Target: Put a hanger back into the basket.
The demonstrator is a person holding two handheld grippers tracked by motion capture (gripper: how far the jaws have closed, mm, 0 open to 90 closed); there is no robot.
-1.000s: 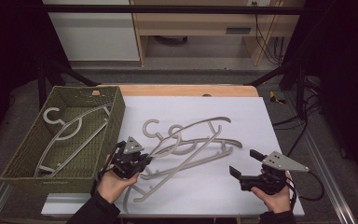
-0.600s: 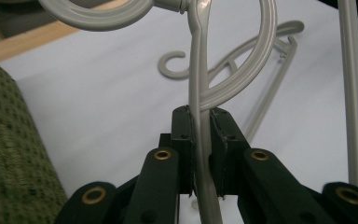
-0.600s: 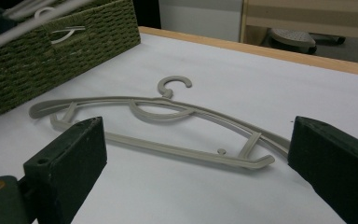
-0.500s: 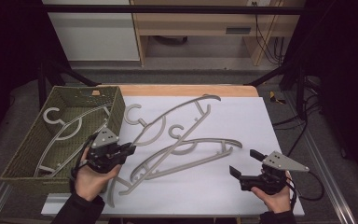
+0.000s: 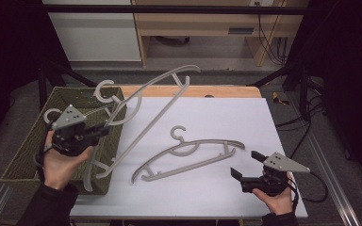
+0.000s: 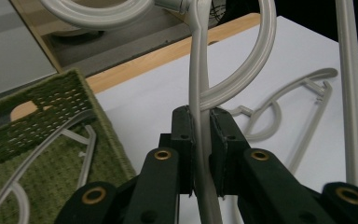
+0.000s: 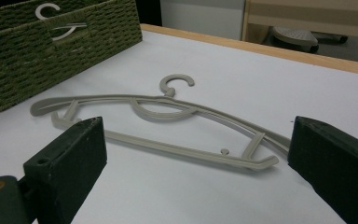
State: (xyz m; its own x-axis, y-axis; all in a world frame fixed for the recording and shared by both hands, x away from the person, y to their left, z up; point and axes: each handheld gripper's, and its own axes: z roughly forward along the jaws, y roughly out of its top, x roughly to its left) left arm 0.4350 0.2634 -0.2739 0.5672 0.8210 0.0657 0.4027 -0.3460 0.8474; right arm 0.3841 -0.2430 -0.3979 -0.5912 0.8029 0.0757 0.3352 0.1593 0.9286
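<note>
My left gripper [image 5: 101, 132] hovers over the right side of the green woven basket [image 5: 23, 160], shut on a grey plastic hanger [image 5: 160, 101]. That hanger is lifted and slants up to the right above the table, hook [image 5: 104, 92] toward the basket. In the left gripper view the jaws pinch the hanger's thin bar [image 6: 199, 98]. A second grey hanger [image 5: 188, 155] lies flat mid-table. My right gripper [image 5: 244, 163] rests open near the front right, pointing at the flat hanger [image 7: 168, 109]. Another hanger [image 5: 51, 113] lies inside the basket.
The white table top [image 5: 226, 117] has a wooden strip along its far edge [image 5: 202, 91]. Behind the table stand a white cabinet [image 5: 92, 33] and a wooden shelf [image 5: 202, 23]. A black frame post [image 5: 283, 70] rises at the right.
My left gripper has carried its hanger up and leftward, from the table's front to above the basket. The other hanger stays on the table. My right gripper has not moved.
</note>
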